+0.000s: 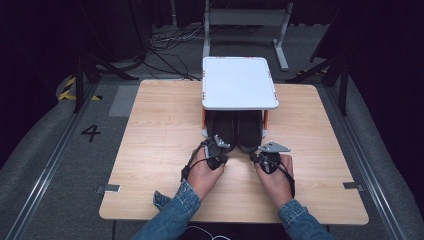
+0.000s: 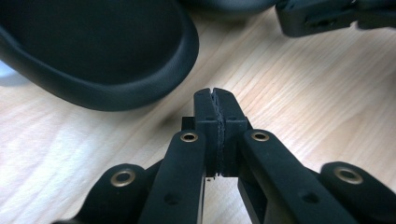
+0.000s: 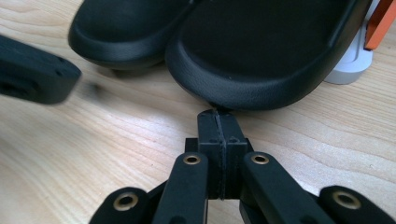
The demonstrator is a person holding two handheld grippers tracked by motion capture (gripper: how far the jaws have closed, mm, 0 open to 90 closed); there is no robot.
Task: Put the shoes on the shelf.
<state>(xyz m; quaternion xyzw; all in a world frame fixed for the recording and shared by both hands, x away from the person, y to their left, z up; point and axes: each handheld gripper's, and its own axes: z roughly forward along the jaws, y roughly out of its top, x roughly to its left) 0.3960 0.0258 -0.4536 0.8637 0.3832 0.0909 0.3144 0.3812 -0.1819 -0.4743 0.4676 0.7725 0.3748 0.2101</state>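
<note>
Both grippers closed empty: left gripper [image 2: 216,95], right gripper [image 3: 219,116] at shoe heels [image 1: 236,145] under rack [image 1: 240,82], desk [image 1: 150,150] middle. Next: open jaws, grab heels.

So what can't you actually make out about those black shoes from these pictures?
- Front of both black shoes: high view, hidden under the white shelf.
- Whether the right gripper touches the near shoe: right gripper view, too close to tell.
- Left shoe: left gripper view, cut off by the frame's edge.
</note>
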